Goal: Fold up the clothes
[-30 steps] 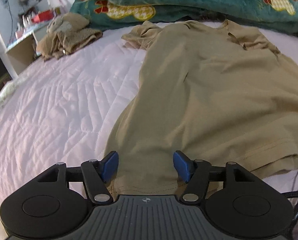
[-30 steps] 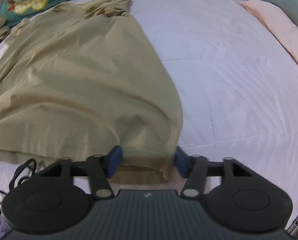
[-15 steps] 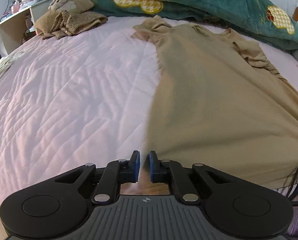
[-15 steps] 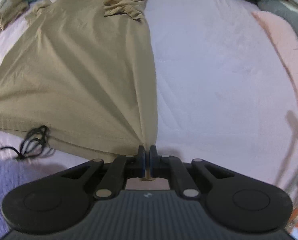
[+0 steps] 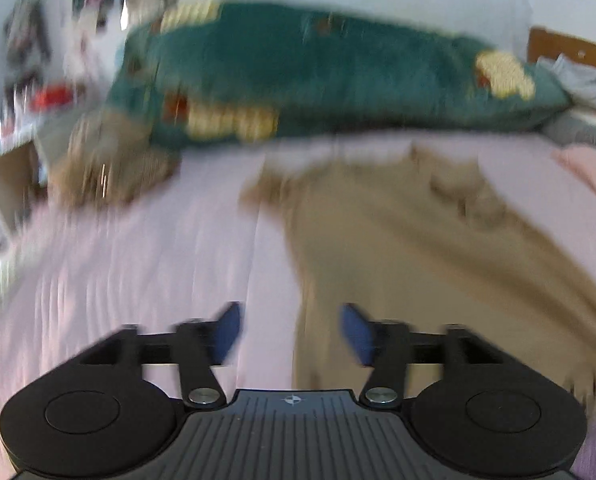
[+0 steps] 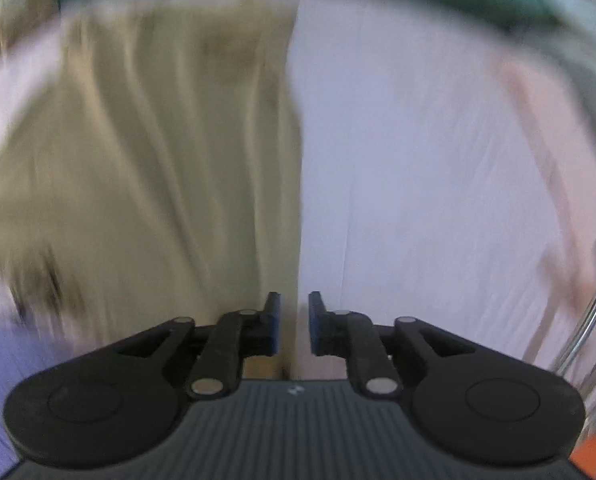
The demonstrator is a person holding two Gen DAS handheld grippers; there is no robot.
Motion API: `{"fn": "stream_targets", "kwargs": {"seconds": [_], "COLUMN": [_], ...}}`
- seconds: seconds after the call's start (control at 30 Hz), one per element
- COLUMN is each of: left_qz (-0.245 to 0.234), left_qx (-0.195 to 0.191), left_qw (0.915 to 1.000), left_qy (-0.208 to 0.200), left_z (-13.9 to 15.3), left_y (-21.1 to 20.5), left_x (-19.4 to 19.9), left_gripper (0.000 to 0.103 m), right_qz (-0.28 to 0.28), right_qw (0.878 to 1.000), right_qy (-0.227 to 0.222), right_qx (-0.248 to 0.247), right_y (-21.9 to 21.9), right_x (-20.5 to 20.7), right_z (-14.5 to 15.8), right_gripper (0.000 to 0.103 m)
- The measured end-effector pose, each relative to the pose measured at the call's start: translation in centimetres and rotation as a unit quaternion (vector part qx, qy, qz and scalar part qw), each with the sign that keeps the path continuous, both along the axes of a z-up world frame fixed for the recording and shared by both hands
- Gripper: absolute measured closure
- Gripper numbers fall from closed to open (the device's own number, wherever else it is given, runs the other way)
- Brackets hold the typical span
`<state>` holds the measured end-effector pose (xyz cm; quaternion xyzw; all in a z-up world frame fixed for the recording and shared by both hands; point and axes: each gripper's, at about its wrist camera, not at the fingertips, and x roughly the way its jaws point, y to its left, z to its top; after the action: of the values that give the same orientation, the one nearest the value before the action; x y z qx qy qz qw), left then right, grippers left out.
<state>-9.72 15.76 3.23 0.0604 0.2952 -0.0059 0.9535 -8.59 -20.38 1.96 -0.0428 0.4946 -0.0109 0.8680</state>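
Hem let go, both grippers clear of the shirt – you are between grasps in the fold.

In your left wrist view, blurred throughout, the left gripper [image 5: 289, 330] has just been opening: its jaws stand wide apart with nothing pressed between them. The tan T-shirt [image 5: 418, 248] lies spread on the pink quilted bed [image 5: 137, 264], collar toward the green blanket [image 5: 338, 72], and its left edge runs beneath the gap. In your right wrist view, the right gripper [image 6: 294, 322] has also just been opening; the jaws are a little apart, and the shirt's right edge [image 6: 285, 200] runs straight under them, not pinched. Next, I judge, you must pick fresh hold points, likely sleeve or side edge, and close squarely on the cloth.
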Motion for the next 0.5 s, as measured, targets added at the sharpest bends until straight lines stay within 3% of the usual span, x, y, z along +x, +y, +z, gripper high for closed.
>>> {"fn": "stream_targets", "kwargs": {"seconds": [0.03,0.1,0.2,0.27,0.33,0.5], "left_qz": [0.004,0.017,0.026,0.015,0.002,0.009], "left_qx": [0.001,-0.007,-0.015,-0.005,-0.020,-0.052], "left_qw": [0.9999,0.9994,0.9984,0.9986,0.9990,0.9984], "left_qy": [-0.013,-0.030,-0.048,-0.050,-0.039,0.020], "left_z": [0.9,1.8,1.9,1.1,-0.5,-6.2], "left_y": [-0.2,-0.7,-2.5,-4.5,-6.7,-9.1], "left_x": [2.0,5.6,11.3,14.6,18.0,24.1], "left_gripper": [0.036,0.036,0.036,0.035,0.035,0.035], "right_qz": [0.006,0.022,0.046,0.057,0.064,0.070], "right_qw": [0.999,0.992,0.979,0.975,0.976,0.980], "right_qy": [-0.048,-0.122,-0.197,-0.213,-0.202,-0.174], "right_qx": [0.006,0.017,0.023,0.027,0.043,0.073], "right_y": [0.6,1.9,4.3,5.2,5.8,7.0], "right_x": [0.5,1.8,4.8,7.2,10.3,15.8], "right_z": [1.5,3.0,3.4,2.4,0.8,-3.5], "right_gripper": [0.064,0.056,0.054,0.053,0.053,0.053]}}
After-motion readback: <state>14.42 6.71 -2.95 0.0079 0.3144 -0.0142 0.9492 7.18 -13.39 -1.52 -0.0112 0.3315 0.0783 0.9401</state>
